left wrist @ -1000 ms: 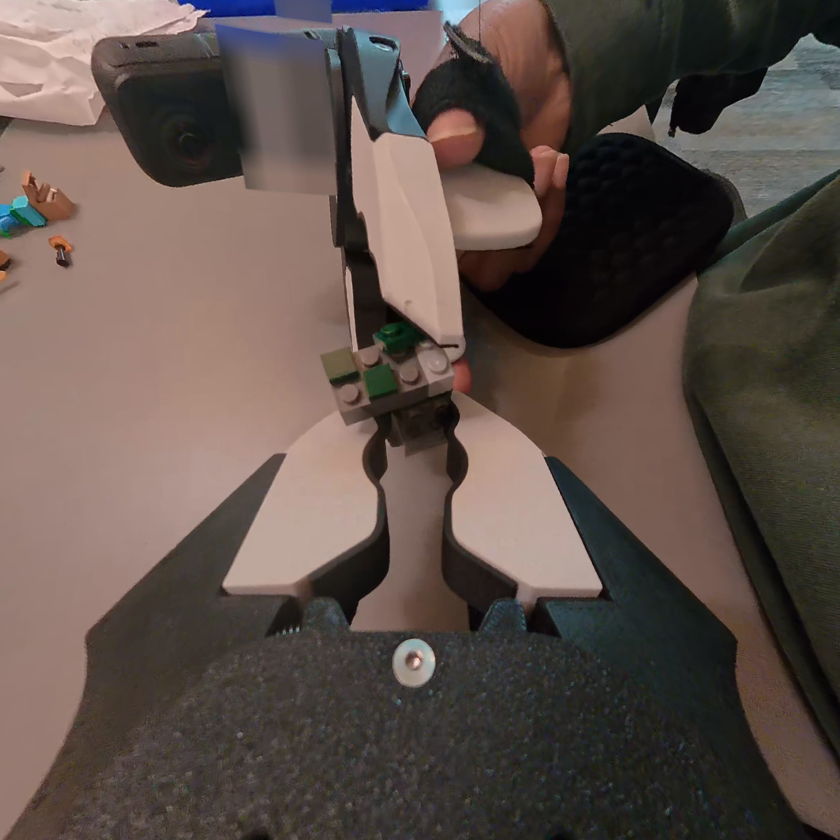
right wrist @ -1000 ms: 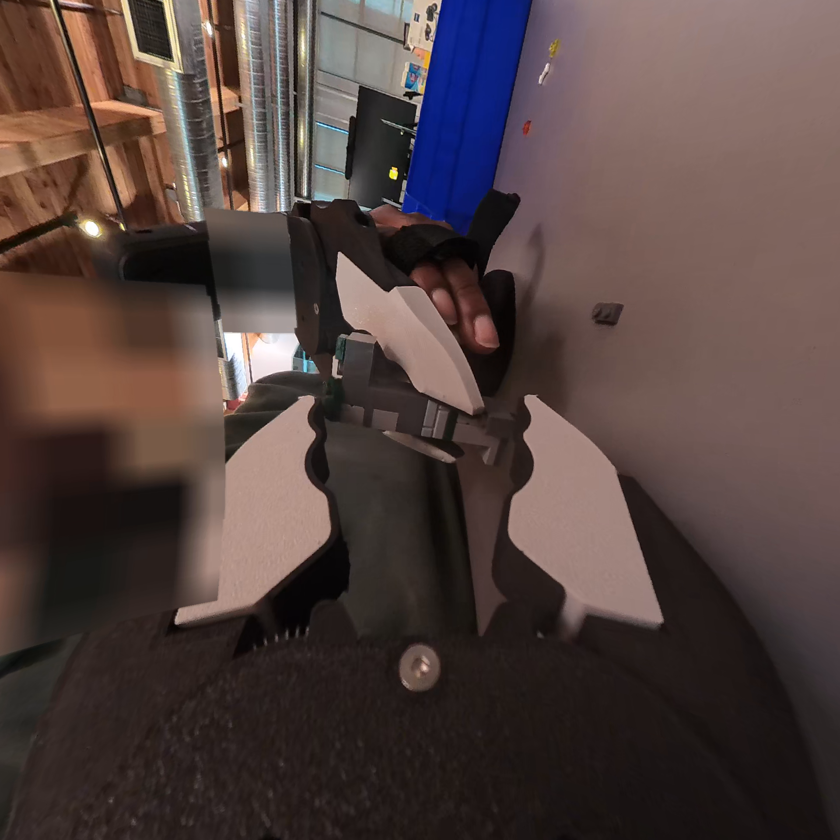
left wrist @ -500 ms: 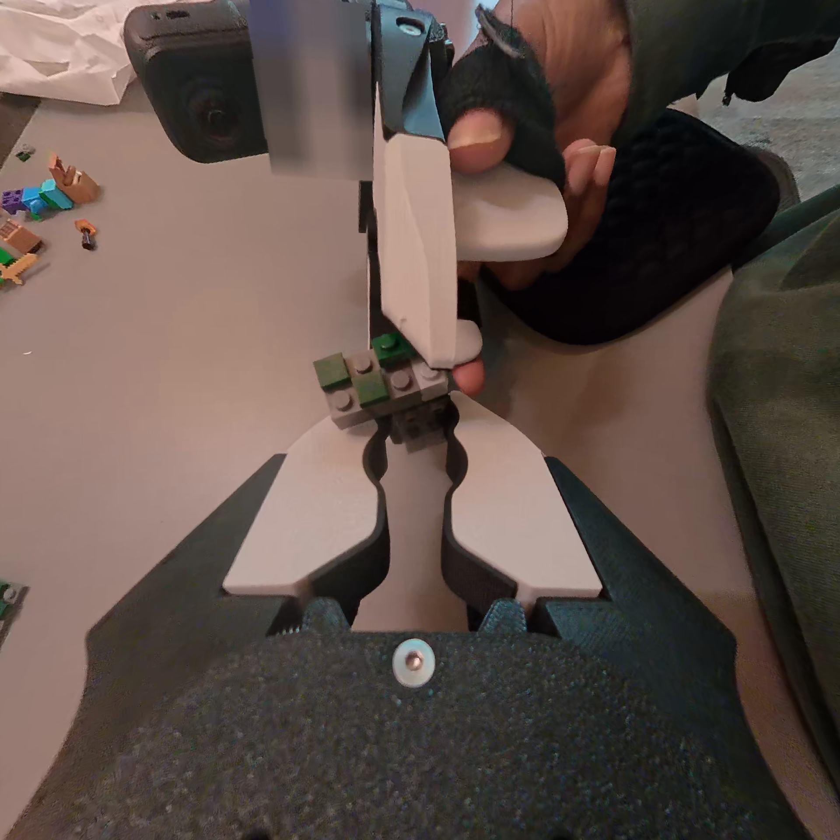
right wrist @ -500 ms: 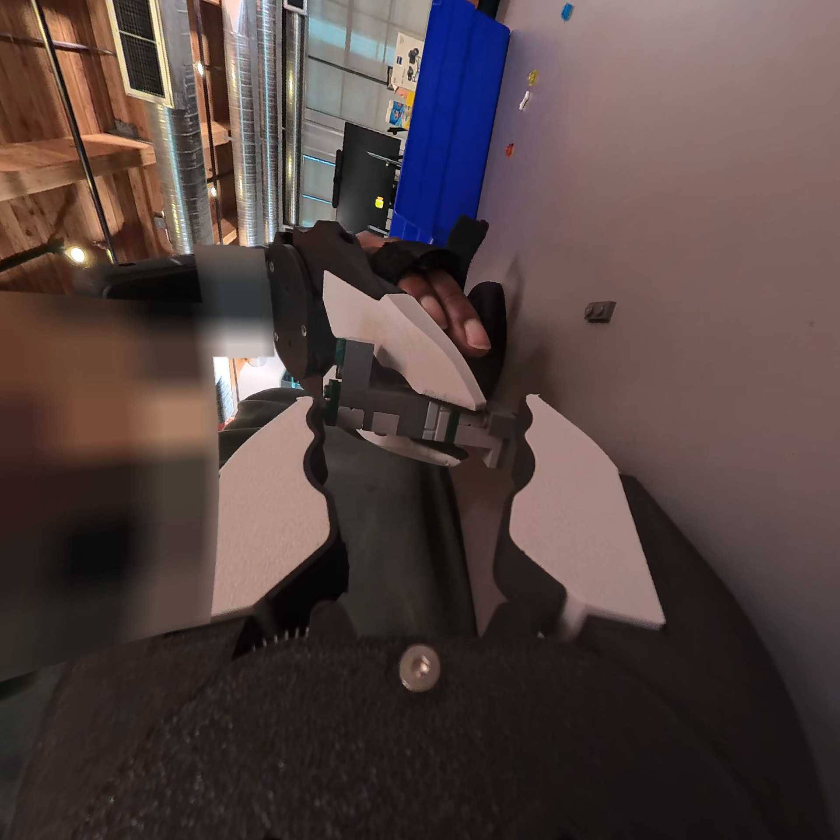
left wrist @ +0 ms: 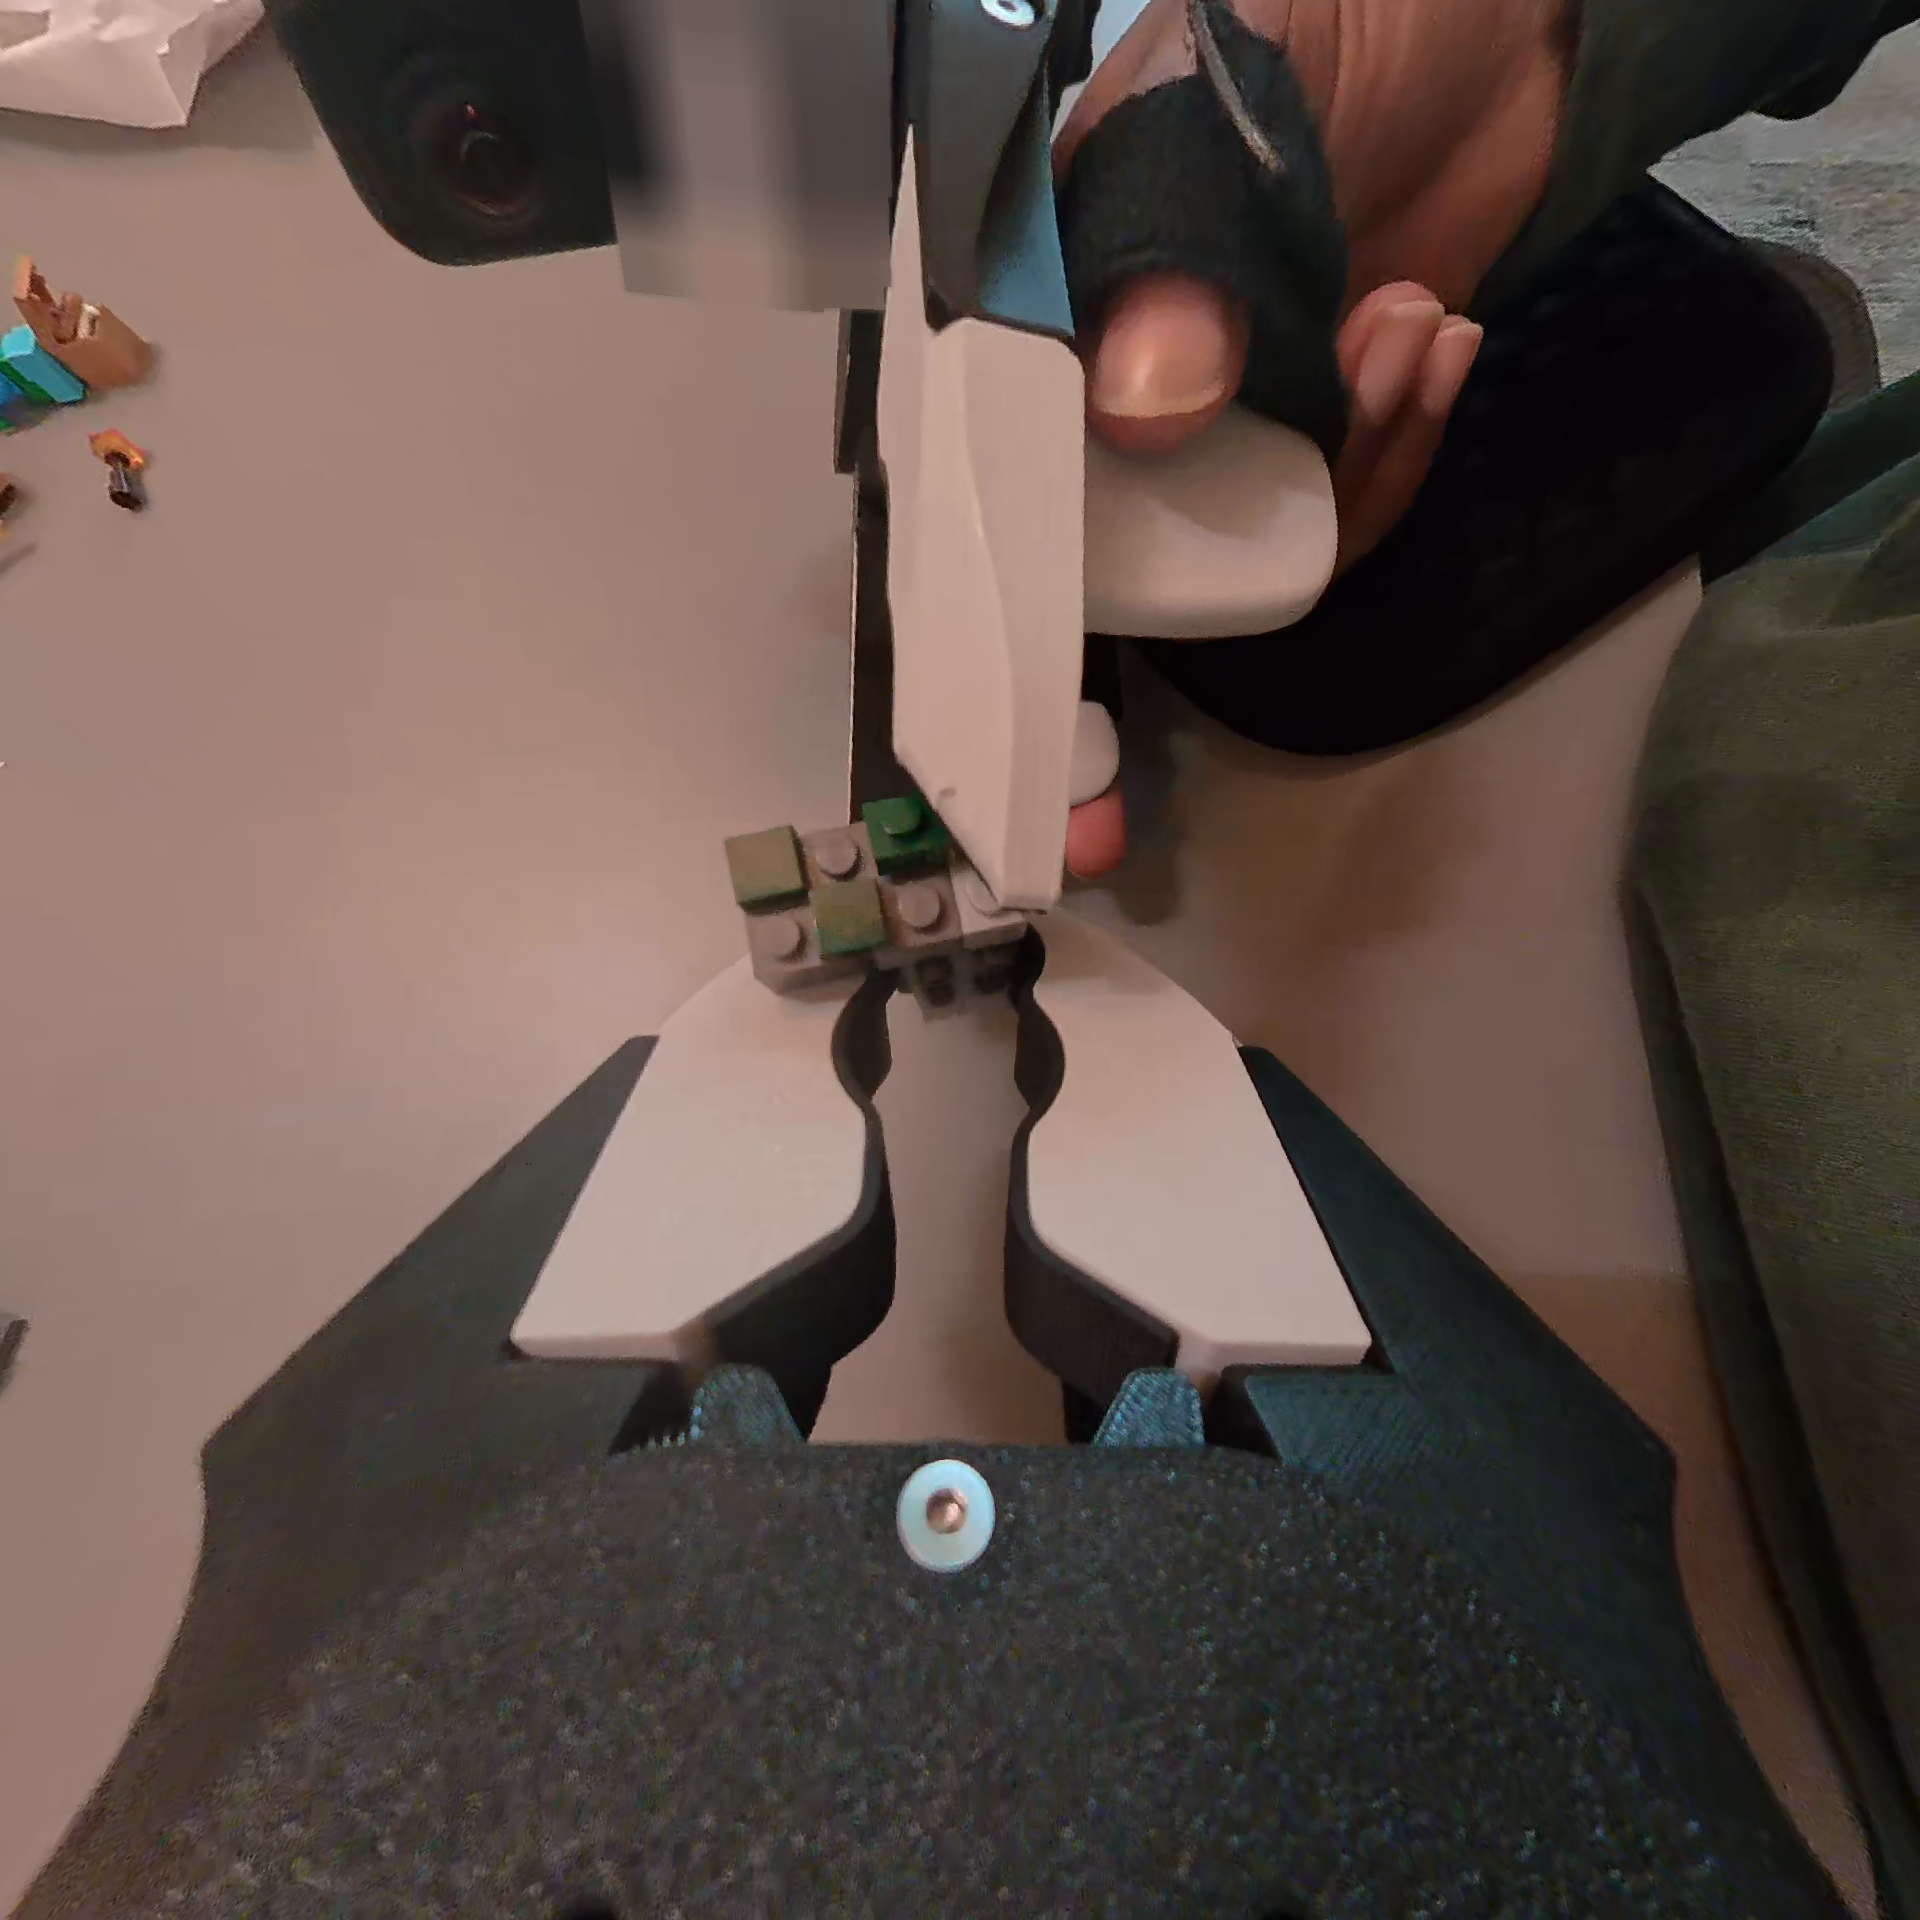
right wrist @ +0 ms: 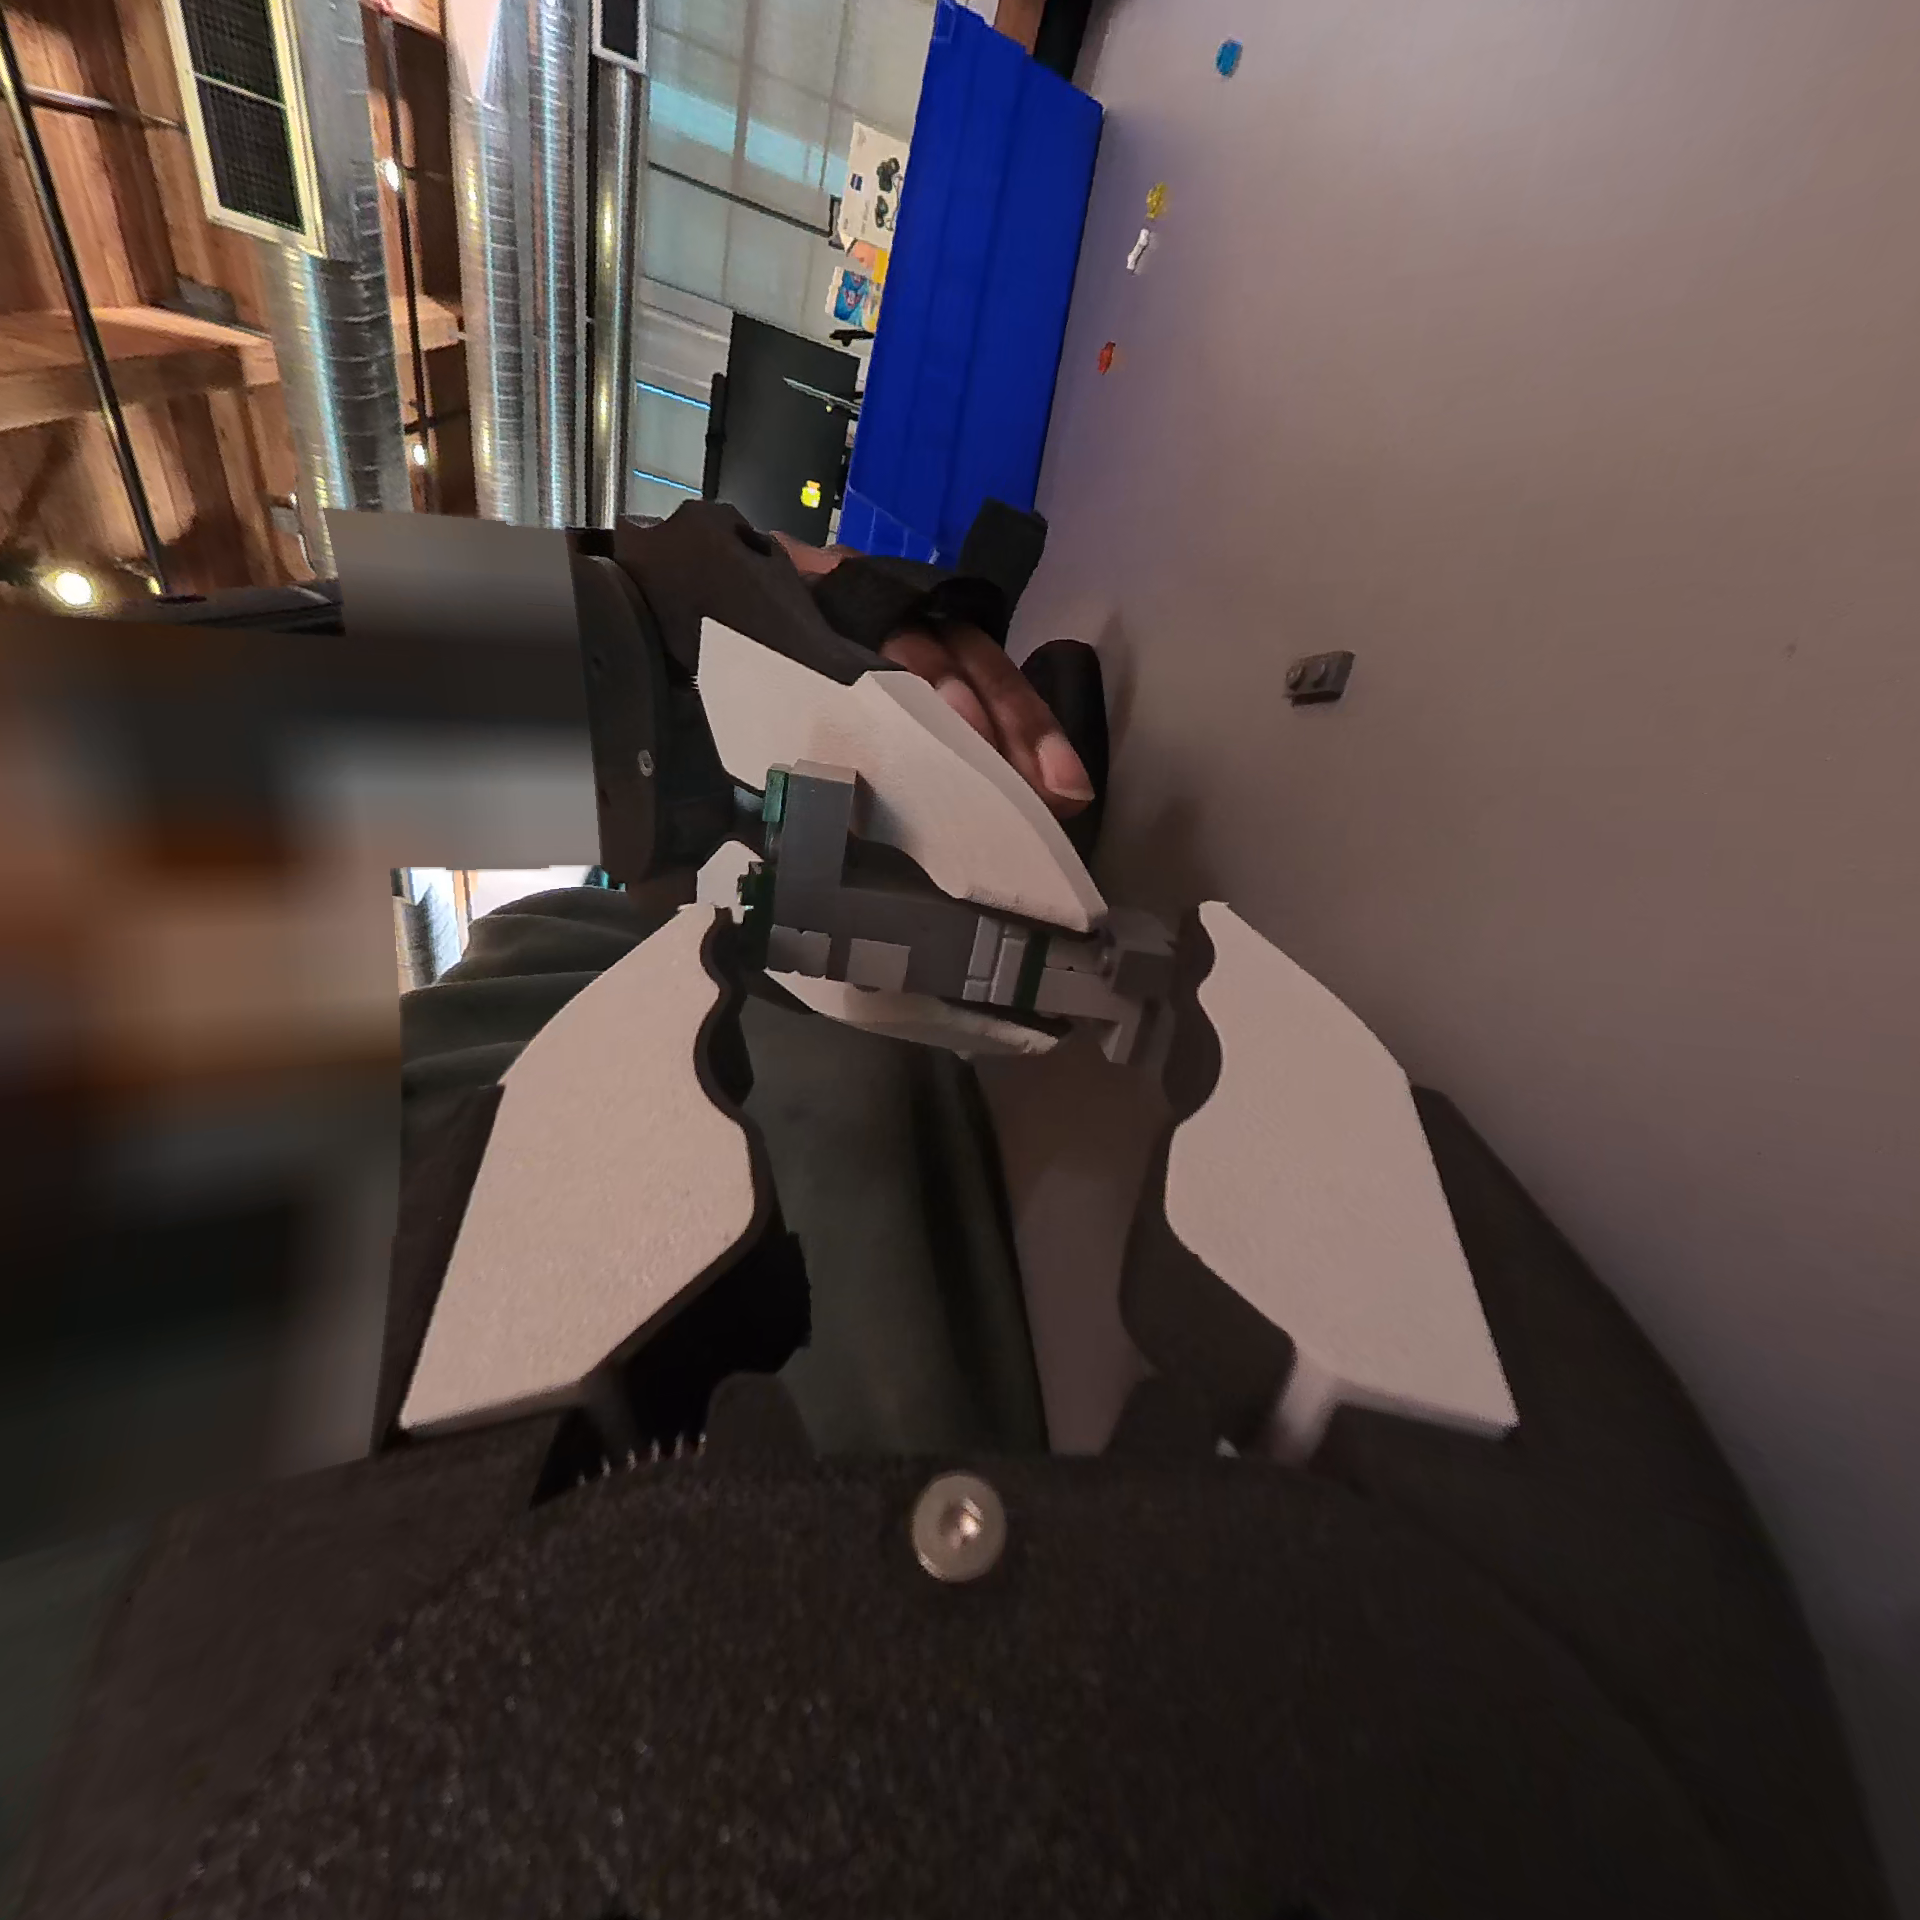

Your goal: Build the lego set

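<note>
A small grey lego assembly (left wrist: 831, 920) with green tiles and a dark green plate (left wrist: 902, 831) on top is held above the table. My left gripper (left wrist: 945, 966) is shut on its dark lower block. My right gripper (right wrist: 956, 920) spans the same assembly (right wrist: 894, 935) top to bottom, with one tip against the green top and the other against the grey underside. In the left wrist view its upper finger (left wrist: 977, 623) stands edge-on with the tip on the assembly's right end. In the right wrist view the left gripper's fingers (right wrist: 935, 790) clamp the build from the far side.
Loose coloured pieces (left wrist: 62, 353) and white paper (left wrist: 94, 62) lie at the far left of the grey table (left wrist: 416, 727). A black pad (left wrist: 1558, 468) and a green sleeve (left wrist: 1787, 935) are at the right. A small grey plate (right wrist: 1317, 675) lies on the table before a blue bin (right wrist: 977, 312).
The right gripper's upper finger has swung from tilted to nearly upright over the assembly's right end, and the two grippers have drawn closer together. Neither jaw gap has visibly changed.
</note>
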The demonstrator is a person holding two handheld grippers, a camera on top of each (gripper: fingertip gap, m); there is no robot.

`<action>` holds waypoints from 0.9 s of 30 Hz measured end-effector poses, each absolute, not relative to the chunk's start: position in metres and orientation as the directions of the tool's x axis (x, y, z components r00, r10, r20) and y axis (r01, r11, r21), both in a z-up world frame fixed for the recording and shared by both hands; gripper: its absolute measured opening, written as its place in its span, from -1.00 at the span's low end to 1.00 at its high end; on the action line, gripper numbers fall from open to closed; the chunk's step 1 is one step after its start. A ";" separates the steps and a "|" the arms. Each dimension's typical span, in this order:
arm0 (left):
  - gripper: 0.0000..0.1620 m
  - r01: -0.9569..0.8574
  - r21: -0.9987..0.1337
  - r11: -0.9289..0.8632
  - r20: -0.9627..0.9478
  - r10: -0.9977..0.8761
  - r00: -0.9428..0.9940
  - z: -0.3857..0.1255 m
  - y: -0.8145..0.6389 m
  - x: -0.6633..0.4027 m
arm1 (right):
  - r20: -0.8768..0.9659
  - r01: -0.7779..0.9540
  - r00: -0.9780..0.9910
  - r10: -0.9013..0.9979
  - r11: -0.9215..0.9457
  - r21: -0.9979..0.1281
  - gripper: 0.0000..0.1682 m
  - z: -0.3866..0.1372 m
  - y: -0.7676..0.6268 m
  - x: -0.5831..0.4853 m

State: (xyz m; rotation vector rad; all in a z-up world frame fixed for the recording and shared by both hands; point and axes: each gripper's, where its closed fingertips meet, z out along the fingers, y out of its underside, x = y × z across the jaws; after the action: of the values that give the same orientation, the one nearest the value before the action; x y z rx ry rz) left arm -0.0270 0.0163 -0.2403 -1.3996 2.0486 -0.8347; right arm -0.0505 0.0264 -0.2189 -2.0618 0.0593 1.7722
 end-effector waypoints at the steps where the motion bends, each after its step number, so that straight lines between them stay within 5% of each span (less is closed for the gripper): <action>1: -0.76 -0.624 -0.731 0.275 -0.070 -0.941 -0.332 -0.241 0.016 -0.027 | -0.953 -0.300 0.193 0.235 -0.910 -0.285 -0.06 -0.220 0.026 -0.050; 27: -0.76 -0.616 -0.734 0.286 -0.086 -0.939 -0.334 -0.241 0.018 -0.026 | -0.954 -0.325 0.197 0.228 -0.903 -0.282 -0.02 -0.218 0.030 -0.051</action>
State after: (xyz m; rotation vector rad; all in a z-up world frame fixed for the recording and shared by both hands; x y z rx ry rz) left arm -0.0263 0.0183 -0.2408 -1.3873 2.0466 -0.8264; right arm -0.0511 0.0299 -0.2185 -2.0543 0.0906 1.7523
